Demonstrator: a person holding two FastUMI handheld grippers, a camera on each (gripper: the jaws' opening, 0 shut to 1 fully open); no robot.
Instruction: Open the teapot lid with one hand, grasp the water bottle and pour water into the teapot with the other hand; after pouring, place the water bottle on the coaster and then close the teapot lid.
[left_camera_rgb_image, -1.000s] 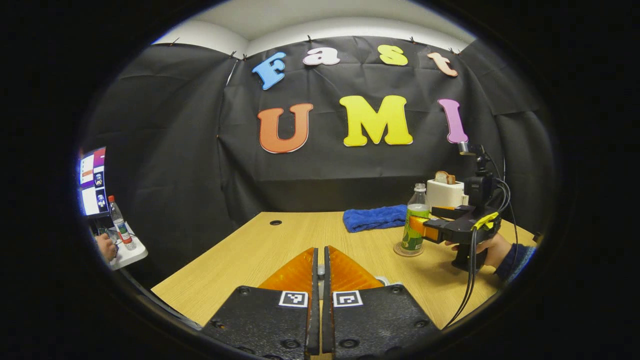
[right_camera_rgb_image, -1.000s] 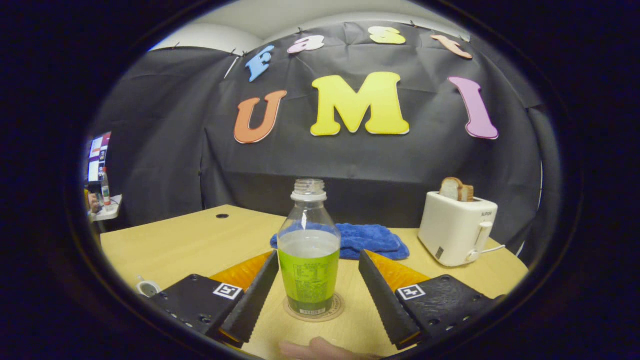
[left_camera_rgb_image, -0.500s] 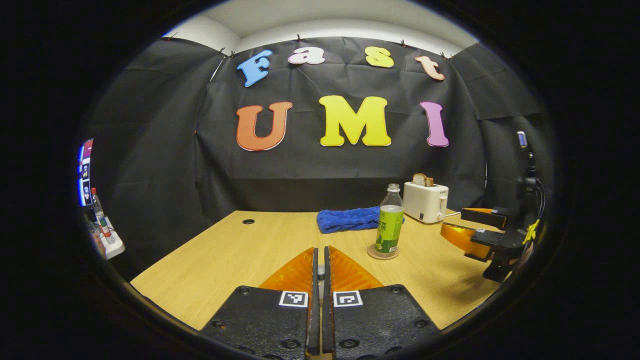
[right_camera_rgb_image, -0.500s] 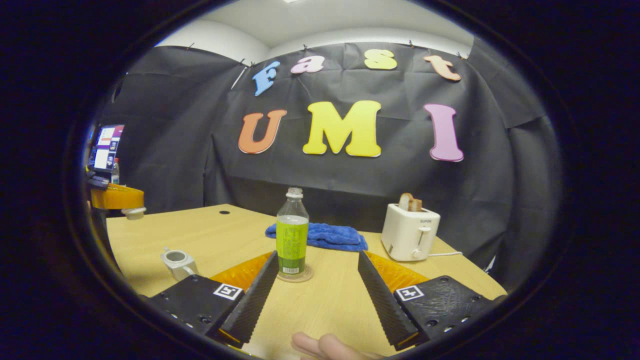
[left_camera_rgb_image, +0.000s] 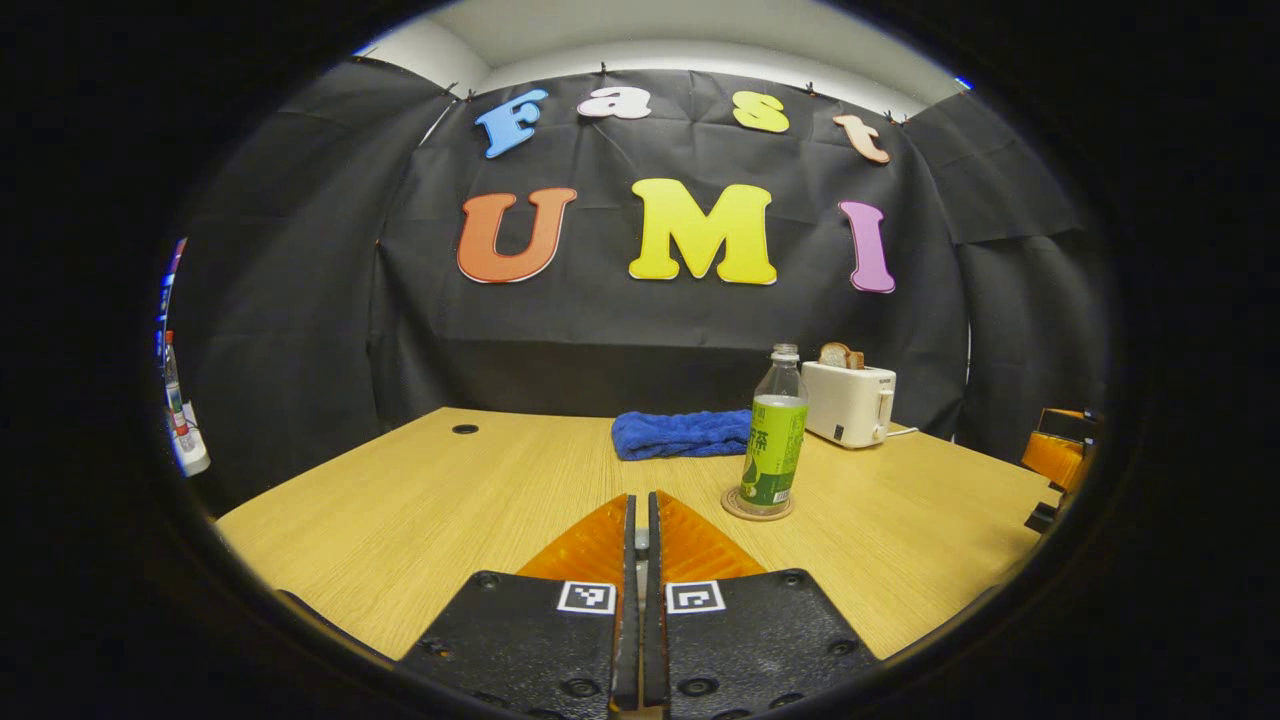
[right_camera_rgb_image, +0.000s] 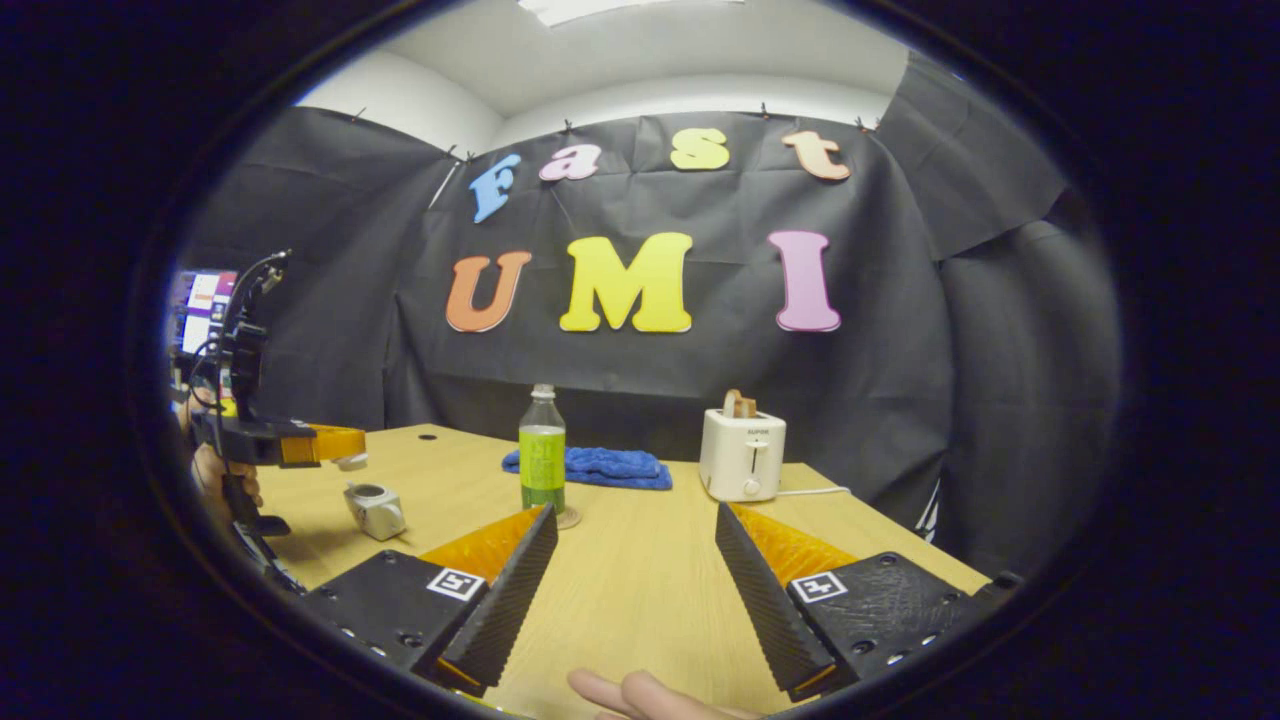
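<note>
The water bottle (right_camera_rgb_image: 542, 455) with a green label stands upright on the round coaster (right_camera_rgb_image: 571, 518), well ahead of my right gripper (right_camera_rgb_image: 635, 520), which is open with nothing between its fingers. In the right gripper view the small pale teapot (right_camera_rgb_image: 375, 510) sits uncovered on the table at left. Just above it my left gripper (right_camera_rgb_image: 335, 444) is shut on the white teapot lid (right_camera_rgb_image: 350, 462), held by a hand. In the left gripper view that gripper (left_camera_rgb_image: 640, 510) has its fingers pressed together, and the bottle (left_camera_rgb_image: 775, 440) and coaster (left_camera_rgb_image: 757, 505) lie ahead to the right. My right gripper (left_camera_rgb_image: 1060, 450) is at the right edge.
A white toaster (right_camera_rgb_image: 742, 455) holding bread stands at the back right of the wooden table (right_camera_rgb_image: 640, 600). A blue towel (right_camera_rgb_image: 590, 465) lies behind the bottle. A monitor (right_camera_rgb_image: 200, 305) glows at far left. A fingertip (right_camera_rgb_image: 640, 695) shows at the bottom edge.
My right gripper, open, has drawn back from the bottle, which stays on the coaster. My left gripper stays shut on the lid and now hangs above the teapot.
</note>
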